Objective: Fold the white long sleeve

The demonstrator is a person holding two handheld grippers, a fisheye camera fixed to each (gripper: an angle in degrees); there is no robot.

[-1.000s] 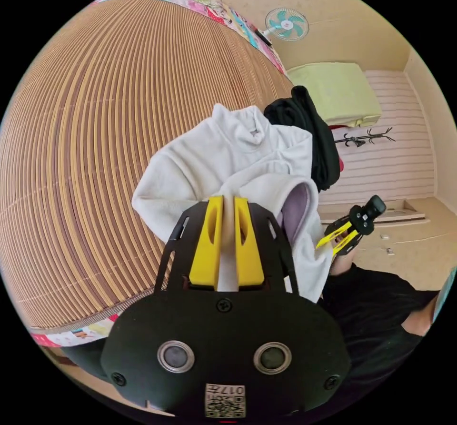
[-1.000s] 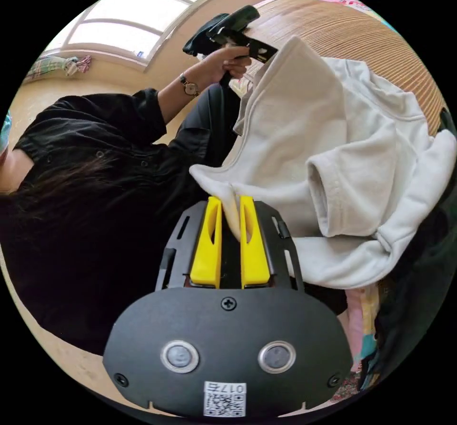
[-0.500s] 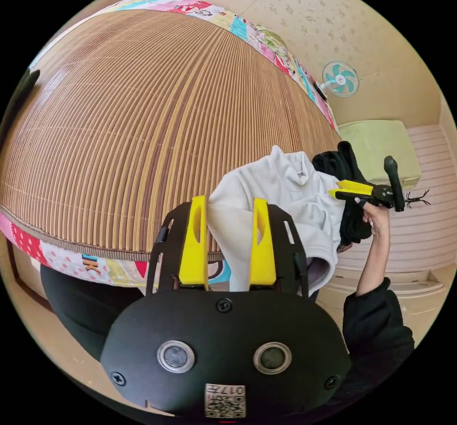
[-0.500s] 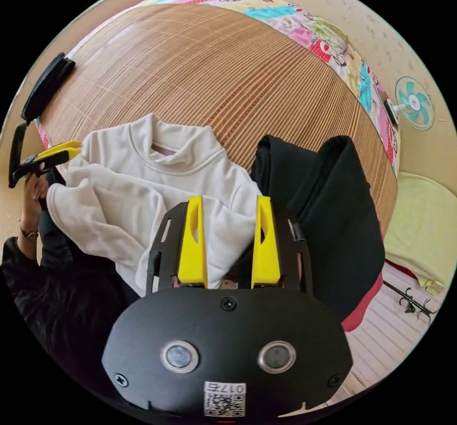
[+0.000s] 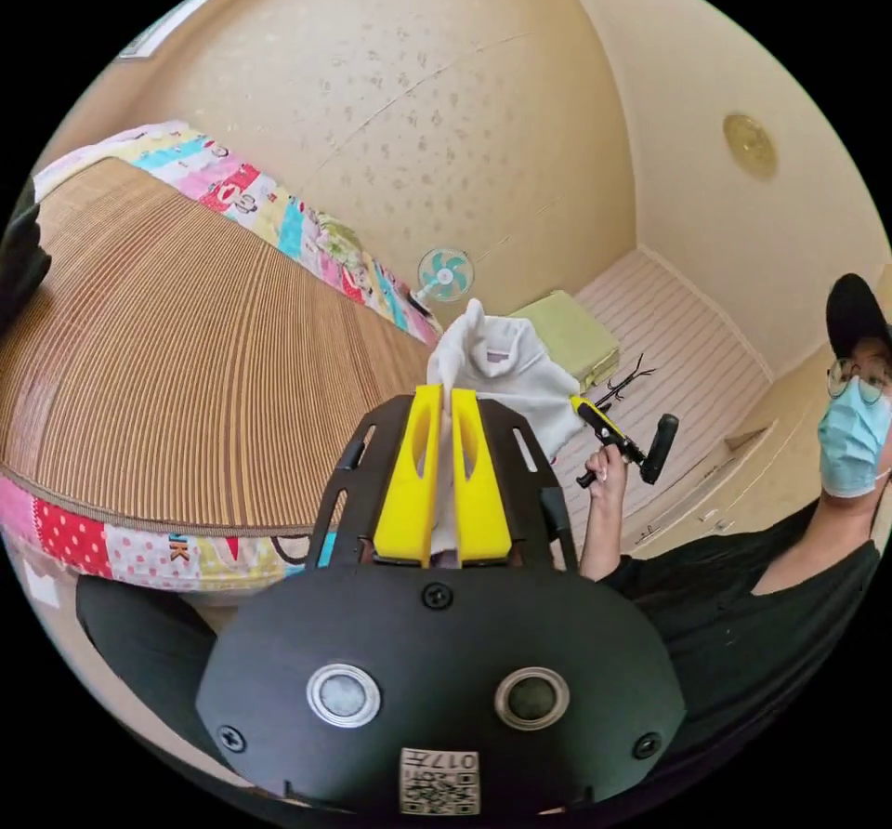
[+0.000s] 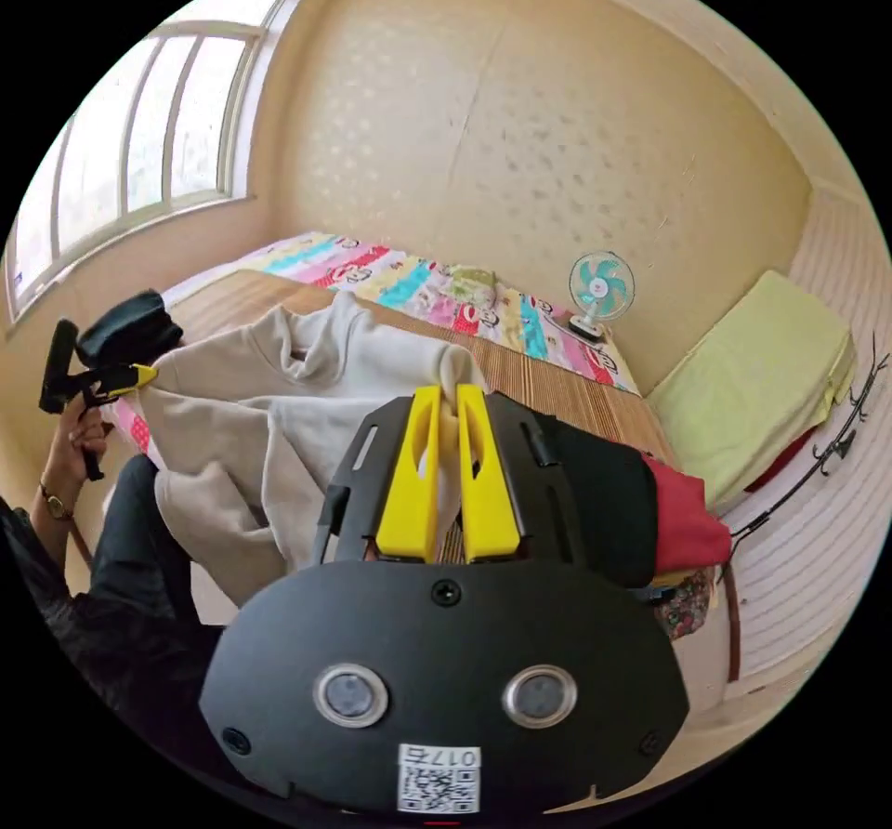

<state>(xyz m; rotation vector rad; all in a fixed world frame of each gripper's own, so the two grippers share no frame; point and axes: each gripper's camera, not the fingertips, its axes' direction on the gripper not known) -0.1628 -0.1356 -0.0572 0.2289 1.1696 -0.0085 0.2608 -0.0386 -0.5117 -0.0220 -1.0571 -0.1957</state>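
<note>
Grippers first: the left gripper point(image 5: 444, 401) has its 2 yellow jaws squeezed almost together on a bit of the white long sleeve point(image 5: 502, 369), and the right gripper point(image 6: 446, 401) is doing the same, jaws pinched on the shirt's edge. So the shirt hangs stretched between them, lifted over the near edge of the bamboo mat point(image 6: 557, 392). Just beside it on the mat sits a black and red pile of clothes point(image 6: 641, 504). Further back, a small fan point(image 6: 599, 290) by the wall
</note>
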